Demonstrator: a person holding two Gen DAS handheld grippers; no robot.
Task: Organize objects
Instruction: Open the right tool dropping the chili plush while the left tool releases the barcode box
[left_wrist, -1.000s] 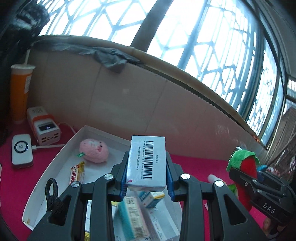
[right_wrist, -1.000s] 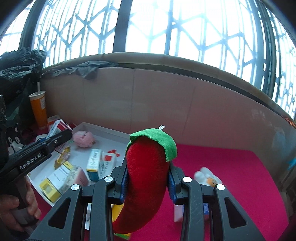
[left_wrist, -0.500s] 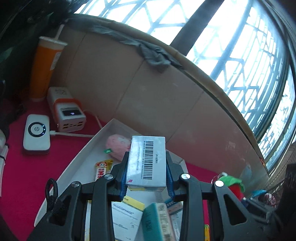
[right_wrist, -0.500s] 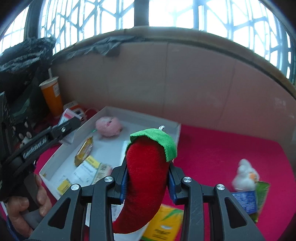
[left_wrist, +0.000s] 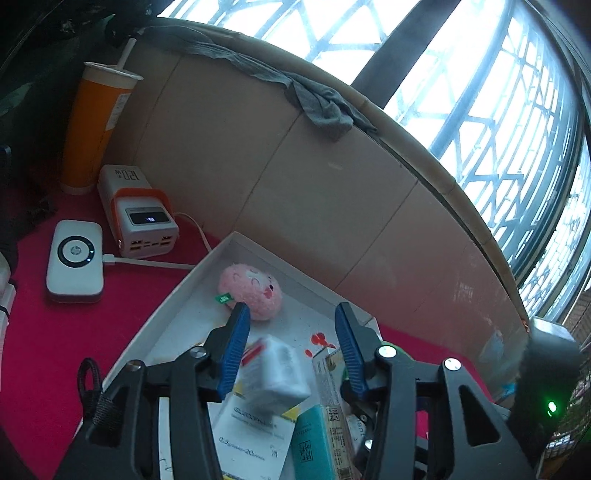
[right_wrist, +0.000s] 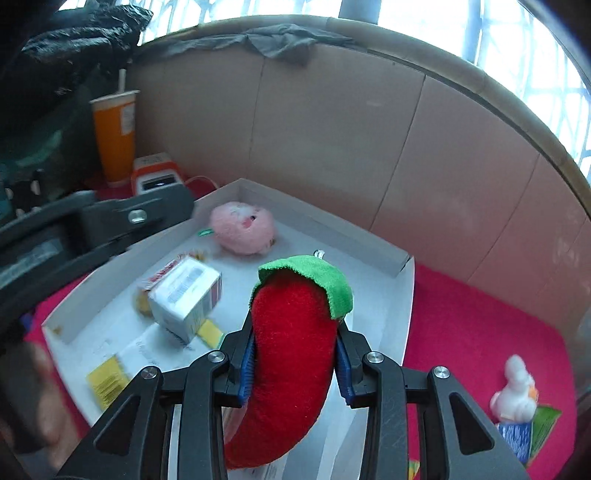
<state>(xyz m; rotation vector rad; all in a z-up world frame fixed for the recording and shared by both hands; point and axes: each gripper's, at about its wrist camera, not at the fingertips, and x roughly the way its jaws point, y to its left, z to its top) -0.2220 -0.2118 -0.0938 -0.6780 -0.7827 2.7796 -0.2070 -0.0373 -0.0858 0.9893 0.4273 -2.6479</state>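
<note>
Left gripper (left_wrist: 291, 325): jaws have just been opening, now apart, pads clear of the white barcoded box (left_wrist: 275, 373), which lies blurred and tilted in the white tray (left_wrist: 177, 295). Right gripper (right_wrist: 295, 354): clamped on red plush chili (right_wrist: 291, 354), over the tray's near-right edge. Pink plush pig (right_wrist: 242, 228) in the tray's far corner.

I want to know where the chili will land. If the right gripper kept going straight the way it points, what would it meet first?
Probably the bare floor of the white tray, just short of the pink plush. The right gripper, clamped on the red plush chili, points down into it; depth is uncertain.
</note>
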